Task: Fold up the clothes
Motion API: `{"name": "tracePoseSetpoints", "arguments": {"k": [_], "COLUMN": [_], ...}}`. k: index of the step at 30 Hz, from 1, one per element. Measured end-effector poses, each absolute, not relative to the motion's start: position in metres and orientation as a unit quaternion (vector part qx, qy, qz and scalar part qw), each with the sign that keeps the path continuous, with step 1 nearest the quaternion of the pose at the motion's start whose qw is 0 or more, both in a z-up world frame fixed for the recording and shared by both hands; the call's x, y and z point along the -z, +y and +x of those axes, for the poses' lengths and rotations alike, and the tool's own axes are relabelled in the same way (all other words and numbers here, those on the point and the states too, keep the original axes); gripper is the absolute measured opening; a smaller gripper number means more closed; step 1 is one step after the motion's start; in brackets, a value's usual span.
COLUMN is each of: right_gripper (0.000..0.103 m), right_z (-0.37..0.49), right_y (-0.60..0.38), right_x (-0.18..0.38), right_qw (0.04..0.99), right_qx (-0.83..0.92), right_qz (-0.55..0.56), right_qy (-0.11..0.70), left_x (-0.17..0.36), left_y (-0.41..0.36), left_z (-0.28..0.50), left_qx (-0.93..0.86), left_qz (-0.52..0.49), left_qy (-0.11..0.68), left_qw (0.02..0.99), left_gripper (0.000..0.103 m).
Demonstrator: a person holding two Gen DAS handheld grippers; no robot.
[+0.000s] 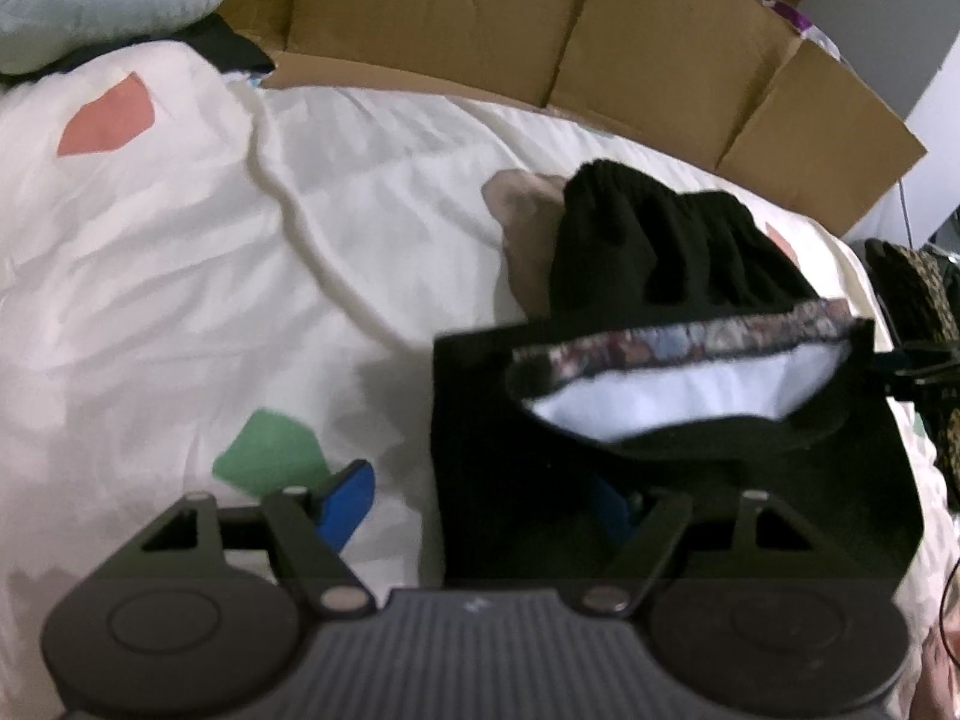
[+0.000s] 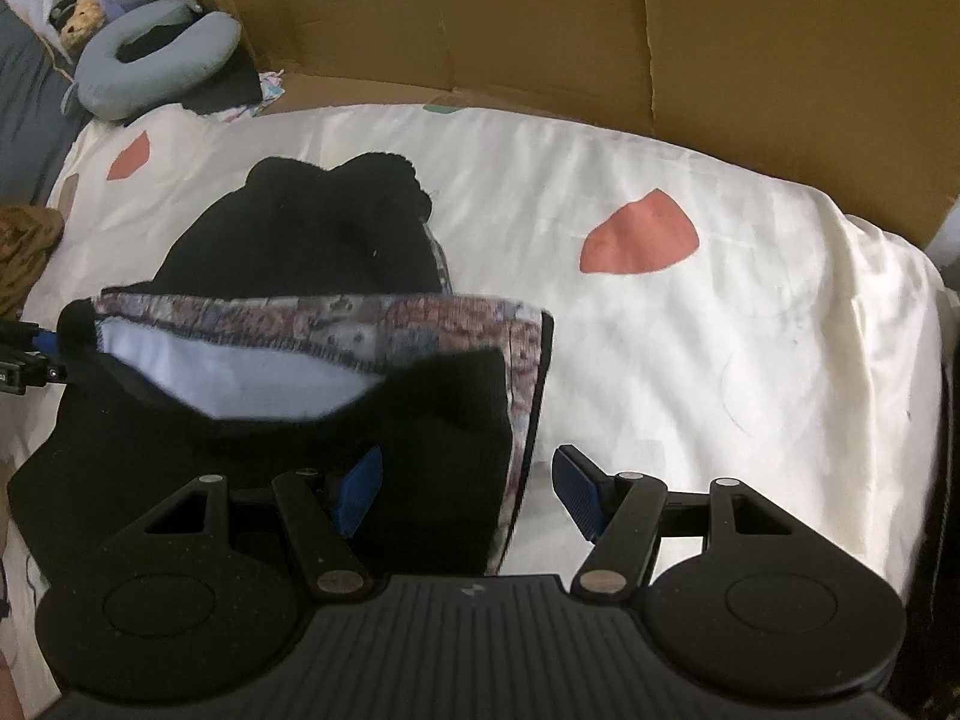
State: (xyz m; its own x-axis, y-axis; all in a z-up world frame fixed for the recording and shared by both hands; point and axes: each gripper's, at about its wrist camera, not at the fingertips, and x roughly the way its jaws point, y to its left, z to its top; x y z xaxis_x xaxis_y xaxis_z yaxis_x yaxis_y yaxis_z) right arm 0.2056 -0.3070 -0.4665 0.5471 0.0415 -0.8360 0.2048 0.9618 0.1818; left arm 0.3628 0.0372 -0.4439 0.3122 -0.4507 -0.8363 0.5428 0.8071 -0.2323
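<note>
A black garment [image 1: 660,480] lies on the white duvet [image 1: 180,276] with its opening towards me, showing a patterned band [image 1: 690,336] and a white inside [image 1: 660,396]. My left gripper [image 1: 480,492] stands open over its left edge. The left blue pad [image 1: 348,501] is off the cloth, and the black cloth mostly hides the other finger. In the right wrist view the same garment [image 2: 270,252] fills the left half. My right gripper [image 2: 468,468] is open astride its right edge. One blue pad [image 2: 360,492] is against the black cloth, while the other pad [image 2: 576,492] is over bare duvet.
Brown cardboard [image 2: 540,30] stands along the far side of the bed. A grey neck pillow [image 2: 156,60] and a soft toy [image 2: 78,18] lie at the far left corner. A leopard-print cloth [image 1: 924,300] sits beside the garment. The duvet carries coloured patches [image 2: 642,234].
</note>
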Motion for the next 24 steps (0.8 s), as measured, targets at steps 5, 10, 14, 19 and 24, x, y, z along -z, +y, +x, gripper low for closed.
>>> {"name": "tracePoseSetpoints", "arguments": {"k": [5, 10, 14, 19, 24], "right_gripper": [0.069, 0.069, 0.062, 0.055, 0.039], "right_z": [0.221, 0.224, 0.216, 0.204, 0.205], "right_y": [-0.314, -0.321, -0.324, -0.323, -0.316], "right_x": [0.468, 0.460, 0.449, 0.437, 0.439], "right_qw": [0.873, 0.878, 0.885, 0.895, 0.895], "right_qx": [0.053, 0.067, 0.071, 0.056, 0.034], "right_qz": [0.122, 0.124, 0.128, 0.133, 0.128], "right_qy": [0.468, 0.457, 0.442, 0.421, 0.426], "left_x": [0.447, 0.438, 0.430, 0.430, 0.435], "left_y": [0.035, 0.041, 0.046, 0.042, 0.035], "left_z": [0.381, 0.384, 0.376, 0.369, 0.368], "left_qx": [0.291, 0.284, 0.295, 0.314, 0.324], "left_qz": [0.036, 0.028, 0.022, 0.027, 0.029], "left_qy": [0.495, 0.485, 0.476, 0.472, 0.472], "left_qw": [0.818, 0.827, 0.828, 0.824, 0.819], "left_gripper": [0.077, 0.073, 0.067, 0.057, 0.038]}}
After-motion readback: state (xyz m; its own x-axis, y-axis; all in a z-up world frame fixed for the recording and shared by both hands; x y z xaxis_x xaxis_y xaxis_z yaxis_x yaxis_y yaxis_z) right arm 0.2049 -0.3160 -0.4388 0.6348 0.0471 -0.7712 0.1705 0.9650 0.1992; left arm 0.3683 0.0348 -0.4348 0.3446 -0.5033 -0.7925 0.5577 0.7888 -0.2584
